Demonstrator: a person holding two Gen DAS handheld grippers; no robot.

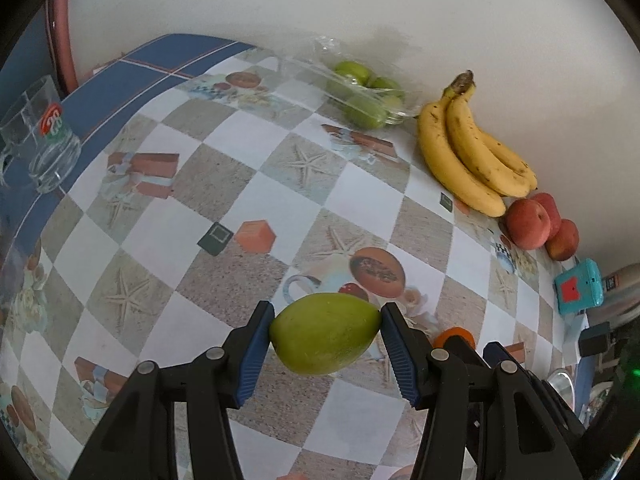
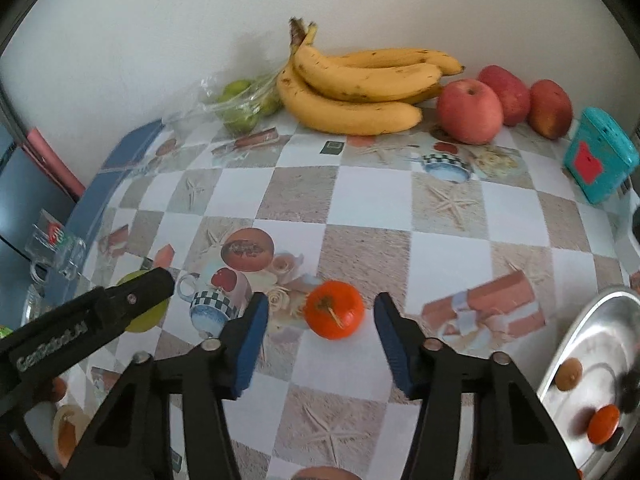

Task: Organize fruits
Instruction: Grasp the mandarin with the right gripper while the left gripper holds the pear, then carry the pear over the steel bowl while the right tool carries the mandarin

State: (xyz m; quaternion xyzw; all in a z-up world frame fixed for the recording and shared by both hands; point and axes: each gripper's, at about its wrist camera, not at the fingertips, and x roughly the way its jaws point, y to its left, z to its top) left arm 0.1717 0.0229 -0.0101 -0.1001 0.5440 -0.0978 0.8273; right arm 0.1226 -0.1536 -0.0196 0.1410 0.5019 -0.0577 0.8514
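My left gripper (image 1: 326,330) is shut on a green mango (image 1: 325,334), its pads pressing both ends. It also shows in the right wrist view (image 2: 145,318), partly behind the left gripper's finger. My right gripper (image 2: 321,312) is open around an orange tangerine (image 2: 334,309) that rests on the tablecloth, the pads apart from it. The tangerine shows in the left wrist view (image 1: 456,336) too. Against the wall lie a bunch of bananas (image 2: 360,92), three red apples (image 2: 470,112) and a clear bag of green fruit (image 2: 244,100).
A steel tray (image 2: 568,364) at the right edge holds a tangerine (image 2: 604,424) and a brown fruit (image 2: 569,374). A teal box (image 2: 600,160) stands by the apples. A glass mug (image 1: 44,132) sits at the table's left edge.
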